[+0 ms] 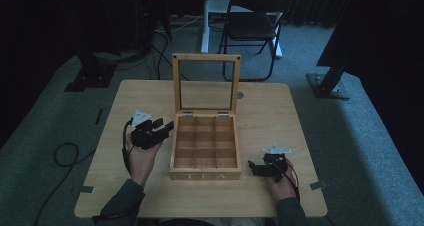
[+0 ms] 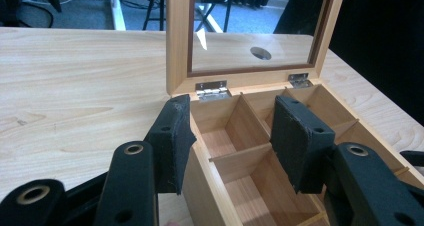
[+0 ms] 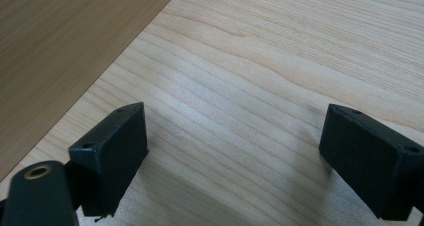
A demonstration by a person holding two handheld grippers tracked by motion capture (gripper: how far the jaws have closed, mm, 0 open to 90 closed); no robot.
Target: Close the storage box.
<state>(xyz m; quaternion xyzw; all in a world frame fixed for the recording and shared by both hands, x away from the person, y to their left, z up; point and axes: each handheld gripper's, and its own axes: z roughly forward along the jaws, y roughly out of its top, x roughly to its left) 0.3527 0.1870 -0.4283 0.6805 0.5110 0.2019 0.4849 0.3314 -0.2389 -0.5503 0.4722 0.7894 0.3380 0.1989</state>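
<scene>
A wooden tea box point(image 1: 205, 176) marked TEA stands mid-table, its glass-paned lid point(image 1: 206, 57) upright and its several compartments empty. My left gripper point(image 1: 167, 126) hovers at the box's left wall, pointing right. In the left gripper view its jaws point(image 2: 232, 131) are open and straddle that wall point(image 2: 200, 171), one pad outside the box and one over the compartments, neither pressing on it. My right gripper point(image 1: 252, 167) rests open on the table to the right of the box's front corner. In the right gripper view point(image 3: 235, 136) nothing lies between its pads, and the box side point(image 3: 60, 36) is at upper left.
The light wooden table point(image 1: 150, 196) has a round cable hole point(image 1: 240, 94) behind the lid. A black folding chair point(image 1: 255, 21) and a white desk leg point(image 1: 205, 21) stand beyond the far edge. Cables point(image 1: 65, 153) lie on the floor at the left.
</scene>
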